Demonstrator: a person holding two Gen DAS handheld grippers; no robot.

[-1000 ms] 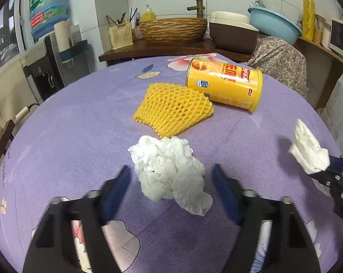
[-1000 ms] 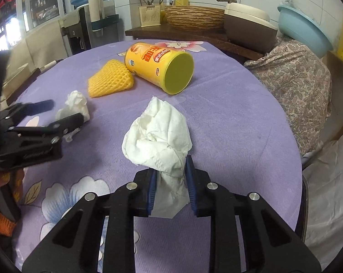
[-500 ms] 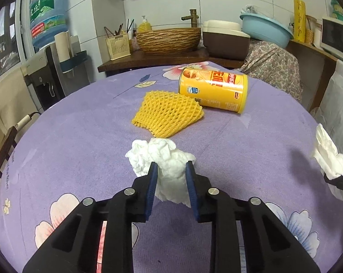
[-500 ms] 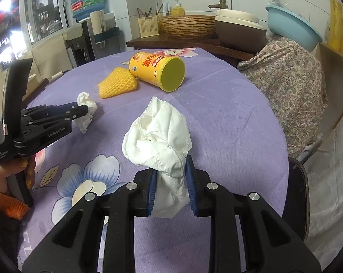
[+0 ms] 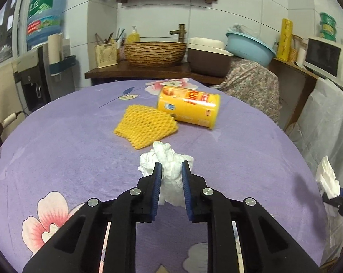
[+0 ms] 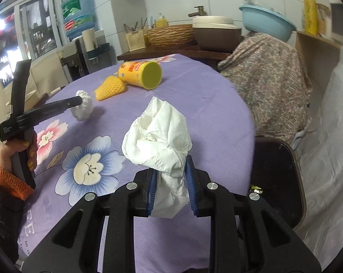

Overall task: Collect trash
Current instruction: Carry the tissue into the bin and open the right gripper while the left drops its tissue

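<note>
Trash, item 1: crumpled white tissue (image 6: 158,134), pinched between blue pads (image 6: 151,187) of right gripper (image 6: 170,177); bulk fanned out above the fingertips, tail hanging between the pads; held over the near right edge of the table.
Right gripper: narrow, clamped on the tissue; also seen at far right of the left wrist view (image 5: 337,195) with the tissue (image 5: 326,179) sticking up from it.
Bin: dark open container (image 6: 276,177) just right of the right gripper, below the table edge; 1 small yellowish scrap visible inside.
Trash, item 2: smaller white tissue wad (image 5: 169,170), gripped by left gripper (image 5: 170,167); top bunched above the fingertips, lower part hanging between the blue pads (image 5: 157,188); contact with the cloth cannot be told.
Left gripper: narrow, closed on the wad; seen side-on in the right wrist view (image 6: 79,101), wad (image 6: 83,109) at its tip, handle in a hand (image 6: 19,152) with an orange cuff.
Table: round, purple floral cloth (image 5: 57,147).
Trash, item 3: yellow foam fruit net (image 5: 146,125), flat on the cloth, beyond the wad.
Trash, item 4: yellow snack can (image 5: 188,105), lying on its side, touching the far edge of the net.
Background: woven basket (image 5: 154,53), brown pot with cream lid (image 5: 207,54), blue basin (image 5: 250,47), water cooler bottle (image 5: 45,16).
</note>
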